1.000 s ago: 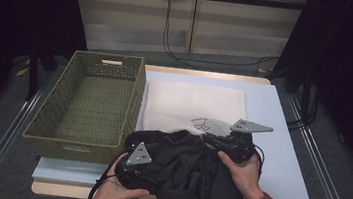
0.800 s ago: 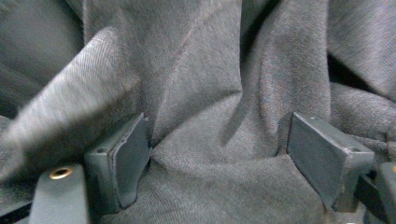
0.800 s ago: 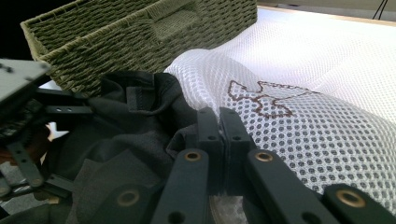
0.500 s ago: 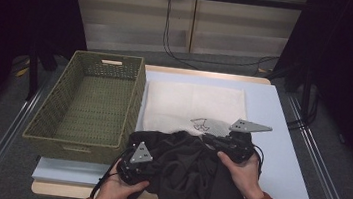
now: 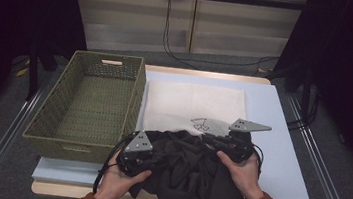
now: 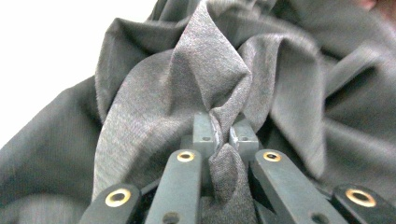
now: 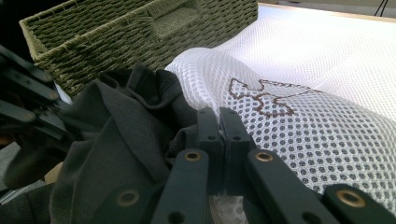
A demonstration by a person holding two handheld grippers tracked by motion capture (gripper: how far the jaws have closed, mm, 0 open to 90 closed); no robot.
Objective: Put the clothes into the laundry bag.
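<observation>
Near edge of the dark garment [image 5: 191, 176] cut off at the frame's bottom.

The garment [image 5: 191, 174] was dark charcoal grey with a fine heathered weave, lying just in front of the white mesh bag [image 5: 191, 106], whose honeycomb holes carried a small brown embroidered emblem [image 7: 261, 95]. Left of the bag stood an olive-green woven basket [image 5: 56, 121]. Under the bag, the mat [image 5: 285, 142] was pale blue.
</observation>
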